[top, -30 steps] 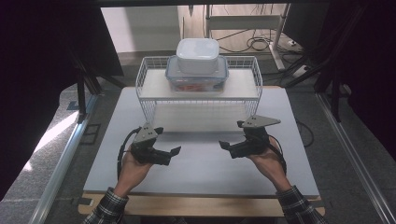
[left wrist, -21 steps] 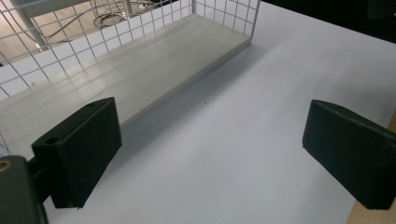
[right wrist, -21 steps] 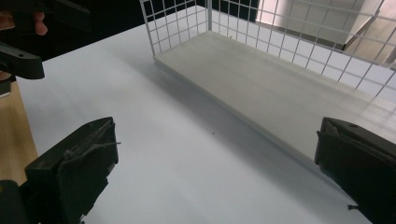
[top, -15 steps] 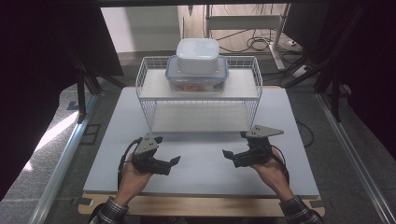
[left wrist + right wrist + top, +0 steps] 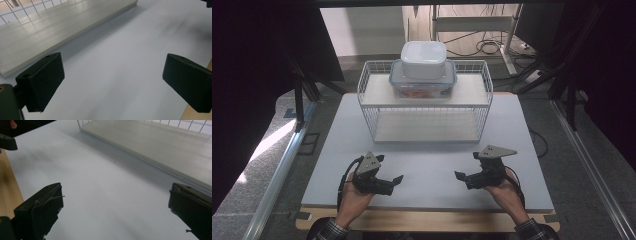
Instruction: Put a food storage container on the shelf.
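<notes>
Both the left gripper [image 5: 398,178] and right gripper [image 5: 459,175] are released, empty, resting low over the white table [image 5: 427,165]. The high view shows stacked containers [image 5: 423,70] atop the wire rack [image 5: 424,107]; the gripper views show its lower shelf [image 5: 50,27].

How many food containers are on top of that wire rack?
2, stacked: a clear container with a blue-trimmed lid on the wire rack's top shelf, and a white container on top of it. None seem hidden.

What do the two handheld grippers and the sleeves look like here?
Both the left gripper and the right gripper are black, each topped by a grey three-cornered plate and trailing a black cable. Their own views show blocky black jaws with small holes. The cuffs are plaid.
</notes>
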